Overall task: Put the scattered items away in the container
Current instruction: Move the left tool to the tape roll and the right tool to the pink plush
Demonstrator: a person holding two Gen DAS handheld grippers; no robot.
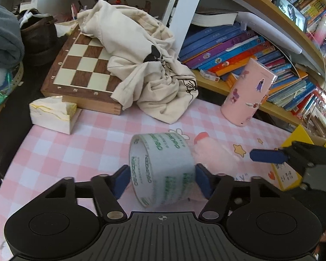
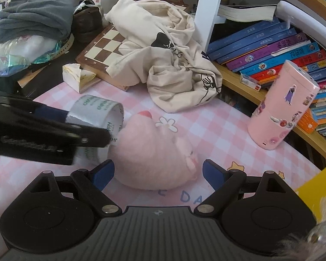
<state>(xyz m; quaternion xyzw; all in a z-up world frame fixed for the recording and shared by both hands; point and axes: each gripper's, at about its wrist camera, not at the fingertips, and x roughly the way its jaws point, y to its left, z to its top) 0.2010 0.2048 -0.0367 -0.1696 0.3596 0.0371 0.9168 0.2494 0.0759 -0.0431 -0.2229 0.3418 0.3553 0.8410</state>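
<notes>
Here the left gripper has its fingers clamped on the flat sides of a clear packing-tape roll, core axis running across between them, seemingly lifted slightly off the pink checked bench. The right gripper hangs with fingers apart, a pink plush toy lying straight ahead between them. A yellow box, possibly the container, lies farther right.

chessboard, cream cloth, shelved books
</notes>
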